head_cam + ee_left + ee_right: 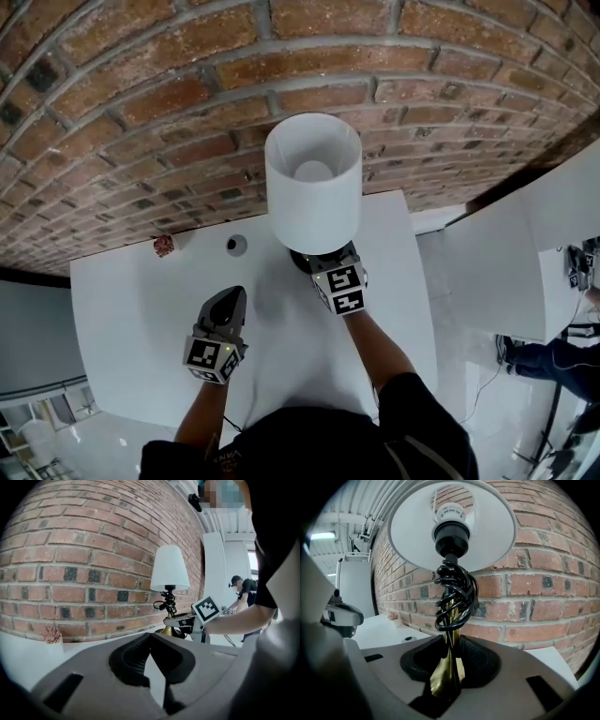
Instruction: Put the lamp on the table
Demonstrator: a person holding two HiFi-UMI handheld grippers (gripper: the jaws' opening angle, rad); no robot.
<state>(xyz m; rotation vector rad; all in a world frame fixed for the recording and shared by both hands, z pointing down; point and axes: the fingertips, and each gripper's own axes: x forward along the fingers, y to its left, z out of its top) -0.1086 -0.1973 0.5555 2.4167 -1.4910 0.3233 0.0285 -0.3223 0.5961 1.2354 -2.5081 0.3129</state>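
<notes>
The lamp has a white shade (pixel 312 178), a brass stem (pixel 449 667) and a black cord (pixel 454 597) coiled round the stem. It stands upright over the white table (pixel 141 309), close to the brick wall. My right gripper (pixel 323 262) is shut on the stem low down, just above the base. In the right gripper view the stem sits between the right gripper's (pixel 449 646) pads. Whether the base rests on the table I cannot tell. My left gripper (pixel 227 298) hovers left of the lamp, shut and empty, its tips (pixel 150 638) touching.
A small pink plant in a white pot (pixel 164 246) and a round black-and-white disc (pixel 236 245) sit by the brick wall (pixel 141 112). A white cabinet (pixel 525 262) stands to the right, beyond the table's edge. A person (pixel 243 592) is behind it.
</notes>
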